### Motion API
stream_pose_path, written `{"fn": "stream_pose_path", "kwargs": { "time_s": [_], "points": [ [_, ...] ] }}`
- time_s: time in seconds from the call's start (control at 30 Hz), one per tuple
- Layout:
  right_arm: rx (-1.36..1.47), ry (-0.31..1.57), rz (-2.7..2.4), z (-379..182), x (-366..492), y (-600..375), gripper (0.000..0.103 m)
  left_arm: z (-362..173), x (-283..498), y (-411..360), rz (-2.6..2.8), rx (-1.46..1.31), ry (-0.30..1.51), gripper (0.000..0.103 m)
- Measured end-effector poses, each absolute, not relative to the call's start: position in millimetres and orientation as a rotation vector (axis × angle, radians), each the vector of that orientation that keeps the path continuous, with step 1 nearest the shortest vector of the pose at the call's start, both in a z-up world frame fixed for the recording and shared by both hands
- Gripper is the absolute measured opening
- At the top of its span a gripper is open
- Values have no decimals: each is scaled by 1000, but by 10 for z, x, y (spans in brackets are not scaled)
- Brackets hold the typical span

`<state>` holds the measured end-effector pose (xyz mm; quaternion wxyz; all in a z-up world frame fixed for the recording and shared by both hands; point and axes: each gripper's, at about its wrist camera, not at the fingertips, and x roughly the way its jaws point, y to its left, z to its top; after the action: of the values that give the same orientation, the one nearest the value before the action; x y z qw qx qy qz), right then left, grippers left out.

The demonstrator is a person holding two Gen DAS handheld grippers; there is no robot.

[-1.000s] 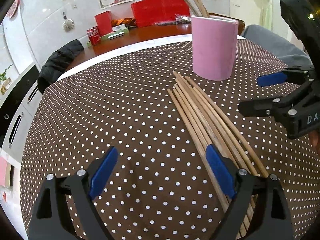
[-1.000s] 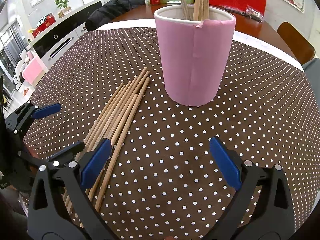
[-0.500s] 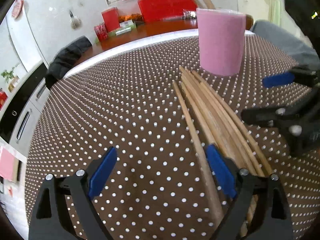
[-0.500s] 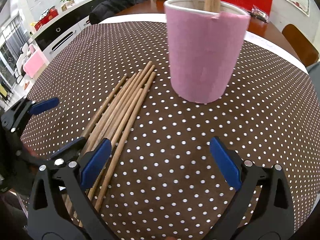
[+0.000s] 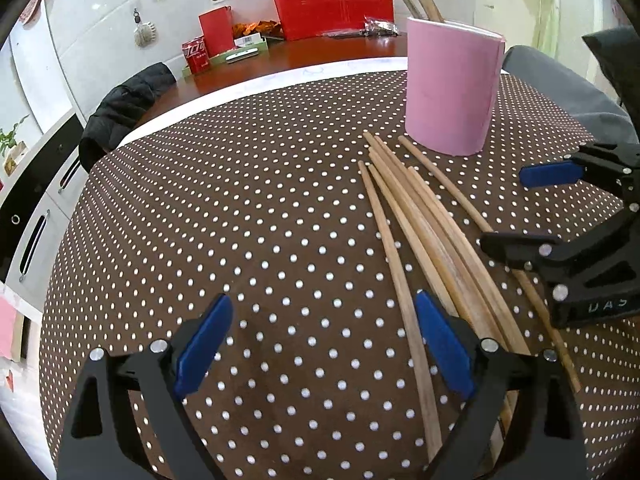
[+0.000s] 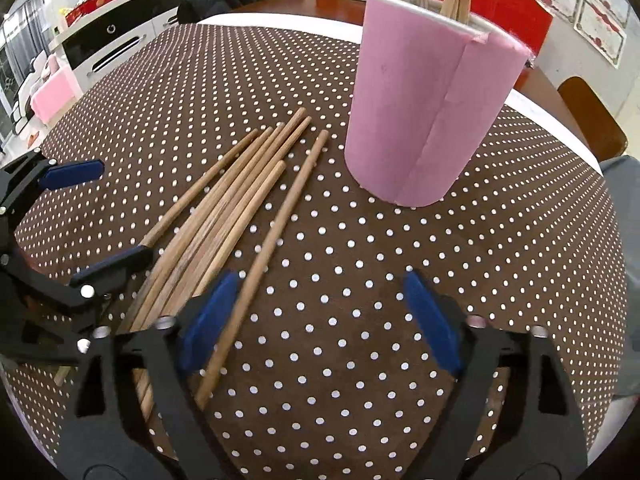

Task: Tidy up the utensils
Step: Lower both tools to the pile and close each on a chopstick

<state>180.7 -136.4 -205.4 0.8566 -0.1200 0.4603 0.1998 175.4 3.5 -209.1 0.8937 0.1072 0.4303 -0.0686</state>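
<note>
Several wooden chopsticks point(image 5: 420, 232) lie fanned out on the dotted tablecloth, in front of a pink cup point(image 5: 452, 88) that holds more sticks. My left gripper point(image 5: 324, 344) is open low over the cloth; the leftmost chopstick point(image 5: 396, 280) runs between its jaws, close to the right pad. In the right wrist view one chopstick point(image 6: 276, 236) lies apart from the bundle point(image 6: 224, 216). My right gripper point(image 6: 320, 320) is closing, and that chopstick passes between its jaws beside the left pad, unpinched. The cup point(image 6: 424, 108) stands just beyond. Each gripper shows in the other's view: right gripper point(image 5: 520, 208), left gripper point(image 6: 108, 212).
The brown dotted tablecloth point(image 5: 240, 220) covers a round table. Behind it are a black jacket on a chair point(image 5: 124, 108), a wooden table with red boxes and cans point(image 5: 332, 4), and a grey cushioned seat point(image 5: 560, 88) at the right.
The chopsticks have spread apart; one now lies separate toward the cup side. The right gripper's jaws have narrowed around it. Both grippers have barely shifted.
</note>
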Motion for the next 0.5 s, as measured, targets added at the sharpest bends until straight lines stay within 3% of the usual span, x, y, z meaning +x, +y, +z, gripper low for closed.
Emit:
{"fn": "stream_pose_path", "kwargs": {
  "time_s": [0.17,0.27,0.33,0.4,0.5],
  "points": [
    [-172,958,416,-2025,1950,-1363,69,-2067,1963,-34,-154,273,910,91],
    [-184,949,381,-2034,2051,-1249,49,-2058,2127,-58,-181,266,940,88],
    [-196,941,397,-2026,2069,-1194,26,-2044,2193,-43,-258,206,974,66],
    [-200,951,417,-2014,2074,-1152,10,-2003,2219,-53,-264,212,983,9],
    [-162,956,444,-2013,2126,-1116,6,-2016,2195,-27,-263,216,972,6]
  ]
}}
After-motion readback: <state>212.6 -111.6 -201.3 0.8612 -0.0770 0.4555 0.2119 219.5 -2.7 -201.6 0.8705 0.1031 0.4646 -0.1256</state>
